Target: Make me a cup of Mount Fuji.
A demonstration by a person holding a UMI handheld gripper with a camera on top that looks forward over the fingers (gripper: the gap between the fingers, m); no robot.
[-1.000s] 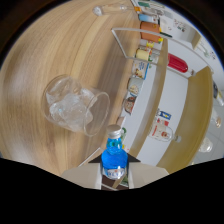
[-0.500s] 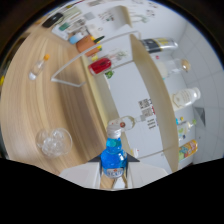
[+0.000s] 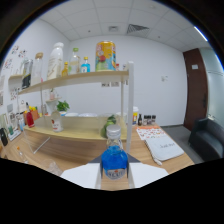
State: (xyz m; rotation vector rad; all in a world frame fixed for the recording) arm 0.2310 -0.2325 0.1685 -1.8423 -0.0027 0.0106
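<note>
A small clear bottle of blue liquid [image 3: 114, 162] with a white cap stands upright between my fingers. My gripper [image 3: 114, 174] is shut on the blue bottle, which is lifted above the wooden counter [image 3: 75, 135]. The pale fingers [image 3: 80, 175] show on either side of its lower body. A clear glass [image 3: 54, 169] is only partly visible, low and to the left of the fingers.
Ahead stands a two-level wooden shelf [image 3: 80, 77] with a white post [image 3: 130, 105]. On top are a white bottle [image 3: 56, 59], a colourful can [image 3: 106, 55] and other bottles. A green plant [image 3: 62, 106], a printed sheet [image 3: 160, 145] and a dark chair [image 3: 207, 137] are nearby.
The view has swung up from looking down at the table and the glass to facing the shelf level. The blue bottle has stayed between the fingers throughout.
</note>
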